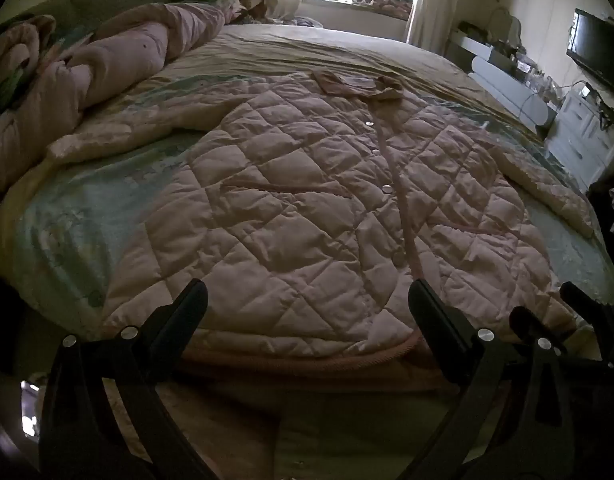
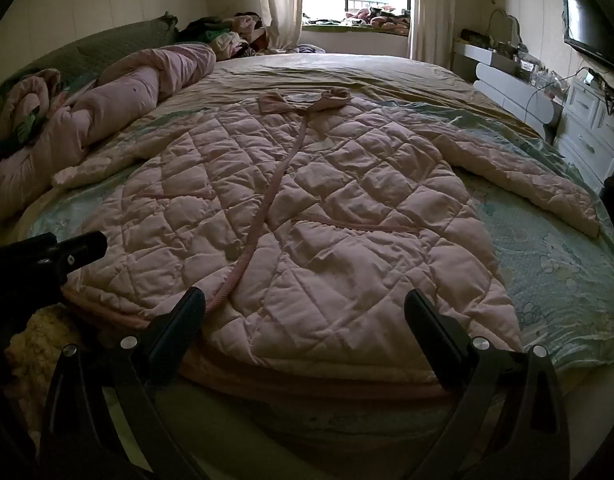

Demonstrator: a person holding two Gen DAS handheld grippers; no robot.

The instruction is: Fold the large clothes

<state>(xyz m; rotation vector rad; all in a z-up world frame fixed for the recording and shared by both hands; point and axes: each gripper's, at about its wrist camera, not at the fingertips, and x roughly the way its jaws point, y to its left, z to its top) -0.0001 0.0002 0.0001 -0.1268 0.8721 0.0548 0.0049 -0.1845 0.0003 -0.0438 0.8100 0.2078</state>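
The quilted coat [image 1: 307,208] lies flat, front up, sleeves out, on the bed [image 1: 347,46], ready for folding. Your left gripper [image 1: 307,308] and right gripper [image 2: 305,308] hover at its hem, fingers spread and empty.

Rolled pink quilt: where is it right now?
The quilt lies along the bed's left edge in both wrist views, left of the spread jacket and just beyond its left sleeve, running toward the headboard.

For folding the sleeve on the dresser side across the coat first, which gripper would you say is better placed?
Probably the right gripper: it hovers open over the quilted coat's hem, nearer that sleeve. The left gripper is also open, on the far side.
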